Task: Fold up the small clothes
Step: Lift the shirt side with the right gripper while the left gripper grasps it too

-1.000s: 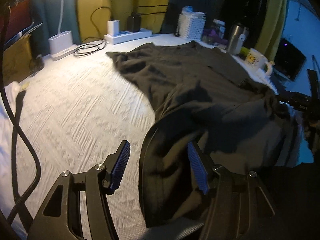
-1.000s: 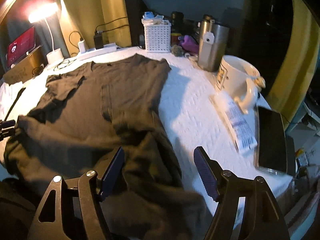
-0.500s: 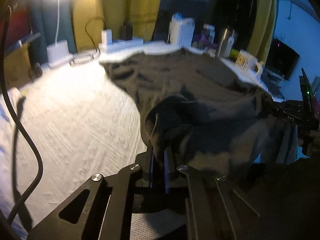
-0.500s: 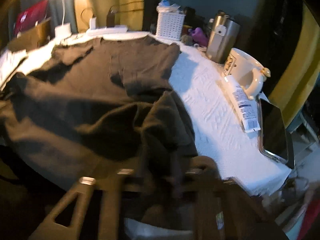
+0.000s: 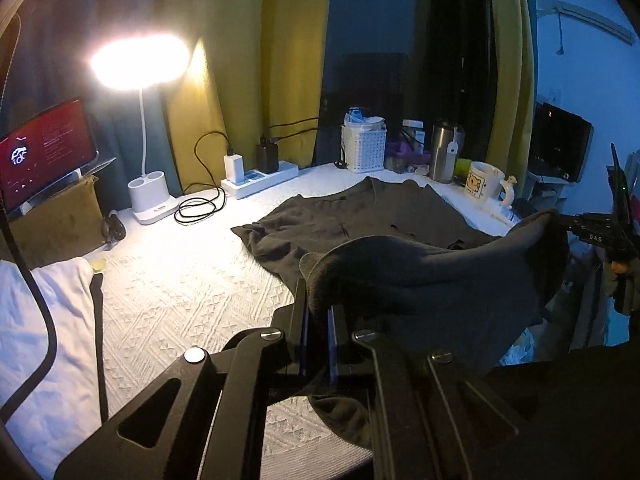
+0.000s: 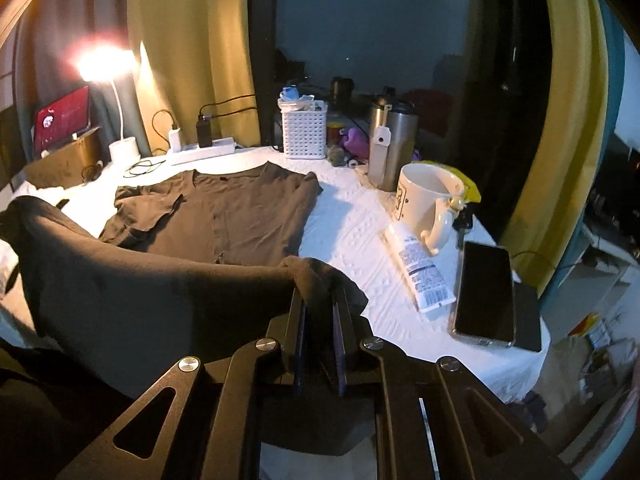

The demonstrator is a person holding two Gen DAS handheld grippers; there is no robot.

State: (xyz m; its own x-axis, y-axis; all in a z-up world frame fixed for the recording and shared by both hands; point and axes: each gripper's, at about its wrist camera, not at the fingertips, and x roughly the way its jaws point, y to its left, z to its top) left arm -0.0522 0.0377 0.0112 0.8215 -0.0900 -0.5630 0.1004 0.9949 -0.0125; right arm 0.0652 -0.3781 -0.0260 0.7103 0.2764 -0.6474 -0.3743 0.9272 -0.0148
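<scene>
A dark grey T-shirt [image 5: 360, 216] [image 6: 224, 216] lies on the white textured tabletop [image 5: 168, 280], collar toward the far side. Its near hem is raised off the table and stretched between both grippers. My left gripper [image 5: 318, 308] is shut on the hem's left corner, with cloth bunched between the blue pads. My right gripper [image 6: 318, 300] is shut on the hem's right corner; in the left wrist view it shows at the far right [image 5: 560, 222]. The lifted hem hides the shirt's lower part.
Along the far edge stand a lit lamp [image 5: 140, 64], a power strip [image 5: 260, 178], a white basket [image 6: 304, 132] and a steel tumbler [image 6: 390, 144]. To the right lie a mug [image 6: 428, 196], a tube [image 6: 420, 272] and a phone [image 6: 484, 288]. A black cable [image 5: 40, 312] hangs at left.
Both grippers went from open over the hem to shut on it, then lifted it. The hem now hangs stretched between them above the table, and the views have tilted up.
</scene>
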